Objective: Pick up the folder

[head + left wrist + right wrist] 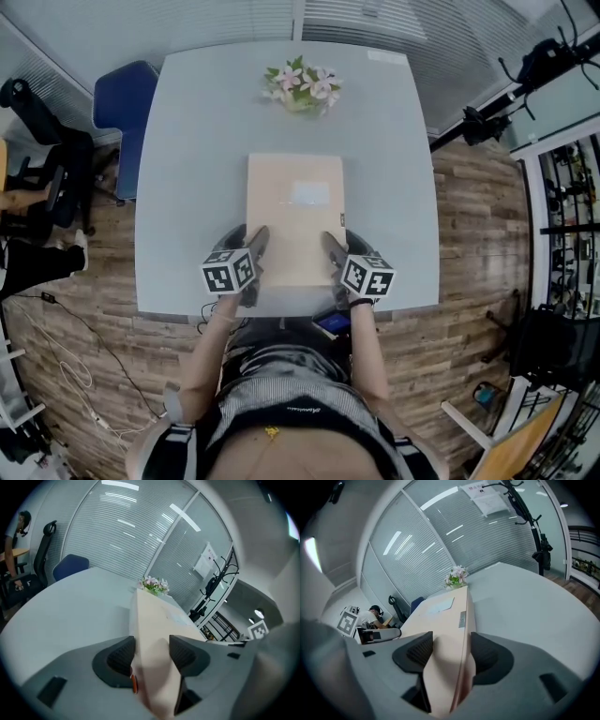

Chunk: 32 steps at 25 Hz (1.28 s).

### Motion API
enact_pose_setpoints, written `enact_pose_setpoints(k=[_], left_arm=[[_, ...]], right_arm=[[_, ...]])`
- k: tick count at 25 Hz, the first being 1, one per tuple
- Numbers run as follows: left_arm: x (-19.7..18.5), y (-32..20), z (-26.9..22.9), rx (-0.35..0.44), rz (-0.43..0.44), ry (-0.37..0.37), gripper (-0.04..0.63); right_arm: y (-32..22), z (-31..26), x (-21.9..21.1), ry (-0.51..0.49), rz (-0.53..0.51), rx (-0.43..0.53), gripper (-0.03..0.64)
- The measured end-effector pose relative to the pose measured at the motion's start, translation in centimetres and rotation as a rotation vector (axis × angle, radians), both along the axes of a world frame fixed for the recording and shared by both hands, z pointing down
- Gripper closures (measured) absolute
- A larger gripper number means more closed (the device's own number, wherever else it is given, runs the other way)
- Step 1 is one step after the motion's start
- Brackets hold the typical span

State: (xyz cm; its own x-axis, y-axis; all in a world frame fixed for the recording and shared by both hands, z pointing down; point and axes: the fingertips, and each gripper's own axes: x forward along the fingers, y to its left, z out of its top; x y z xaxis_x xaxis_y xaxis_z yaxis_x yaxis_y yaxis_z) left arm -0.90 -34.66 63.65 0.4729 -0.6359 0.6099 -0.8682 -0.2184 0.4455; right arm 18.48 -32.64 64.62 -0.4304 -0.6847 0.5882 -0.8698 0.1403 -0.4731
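The desk (187, 141) is a pale grey square. The folder (295, 220) lies flat on it, midway between the left and right edges, with its near end close to the near edge.

It is a beige box-style folder, thick enough to fill the gap of a wide-set jaw. It looks stiff and is likely to keep its shape rather than sag when lifted. The cover appears smooth, perhaps a little slippery, and I judge the weight moderate, depending on what is inside. It does not look fragile. The two near corners are sensible places to hold it, since a grip at both ends of the near edge stops it swinging or twisting.

That is where the grippers are. The left gripper (151, 653) is clamped on the folder's near left corner, with a ribbed pad against each face. The right gripper (450, 651) grips the near right corner the same way, beside the side that carries a small grey tab (462, 618). Both sets of jaws stand wide because the folder is thick.

Counted from largest to smallest:
- one desk
- one blue chair (122, 103) at the far left corner
- one folder
- two grippers
- one small bunch of flowers (303, 86) at the middle of the far edge
- one pale label (310, 193) on the folder's cover
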Motion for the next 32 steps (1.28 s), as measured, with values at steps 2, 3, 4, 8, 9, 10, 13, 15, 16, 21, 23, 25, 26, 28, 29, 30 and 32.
enact_pose_setpoints(k=[2, 3, 4, 8, 9, 10, 13, 15, 16, 21, 23, 25, 26, 28, 29, 30, 32], left_arm=[[-0.2, -0.4, -2.5, 0.051, -0.007, -0.015, 0.365], [-0.2, -0.5, -3.7, 0.075, -0.011, -0.015, 0.365], [-0.2, -0.6, -4.8, 0.099, -0.015, -0.013, 0.367], [0.1, -0.6, -9.1, 0.194, -0.022, -0.01, 0.367], [0.1, -0.5, -10.2, 0.214, -0.022, -0.007, 0.367], [0.2, -0.5, -11.2, 0.234, -0.022, -0.004, 0.367], [0.3, -0.3, -14.2, 0.299, -0.026, 0.002, 0.367], [0.3, -0.1, -15.9, 0.343, -0.03, -0.003, 0.367], [0.2, 0.1, -16.6, 0.364, -0.031, -0.008, 0.367], [0.2, 0.9, -20.0, 0.443, -0.037, -0.014, 0.367], [0.2, 1.3, -21.1, 0.469, -0.04, -0.015, 0.368], [0.1, 1.5, -22.1, 0.493, -0.044, -0.014, 0.368], [0.2, 1.7, -22.5, 0.503, -0.046, -0.012, 0.368], [0.2, 2.0, -23.1, 0.516, -0.051, -0.013, 0.37], [0.2, 2.2, -23.4, 0.523, -0.054, -0.015, 0.37], [0.2, 2.3, -23.6, 0.529, -0.056, -0.017, 0.37], [0.2, 2.5, -24.1, 0.539, -0.059, -0.019, 0.37]], right_arm=[[-0.2, -2.0, 0.1, 0.004, 0.008, 0.041, 0.365], [-0.2, -3.1, 0.1, 0.008, 0.013, 0.062, 0.365], [-0.3, -4.2, 0.2, 0.014, 0.016, 0.083, 0.365], [-0.4, -8.9, 0.4, 0.052, 0.021, 0.177, 0.365], [-0.4, -10.0, 0.5, 0.058, 0.022, 0.198, 0.365], [-0.3, -11.0, 0.5, 0.062, 0.023, 0.219, 0.365], [-0.2, -13.9, 0.6, 0.073, 0.026, 0.274, 0.365], [0.0, -15.4, 0.6, 0.077, 0.03, 0.307, 0.365], [0.2, -16.2, 0.5, 0.079, 0.031, 0.324, 0.367], [1.0, -19.4, 0.4, 0.081, 0.035, 0.399, 0.367], [1.2, -20.5, 0.5, 0.082, 0.034, 0.422, 0.367], [1.4, -21.5, 0.5, 0.082, 0.031, 0.444, 0.368], [1.5, -21.9, 0.5, 0.083, 0.03, 0.454, 0.368], [1.7, -22.6, 0.5, 0.086, 0.027, 0.47, 0.368], [1.8, -22.9, 0.5, 0.088, 0.025, 0.476, 0.369], [1.9, -23.1, 0.5, 0.09, 0.024, 0.482, 0.37], [2.1, -23.6, 0.6, 0.092, 0.023, 0.492, 0.37]])
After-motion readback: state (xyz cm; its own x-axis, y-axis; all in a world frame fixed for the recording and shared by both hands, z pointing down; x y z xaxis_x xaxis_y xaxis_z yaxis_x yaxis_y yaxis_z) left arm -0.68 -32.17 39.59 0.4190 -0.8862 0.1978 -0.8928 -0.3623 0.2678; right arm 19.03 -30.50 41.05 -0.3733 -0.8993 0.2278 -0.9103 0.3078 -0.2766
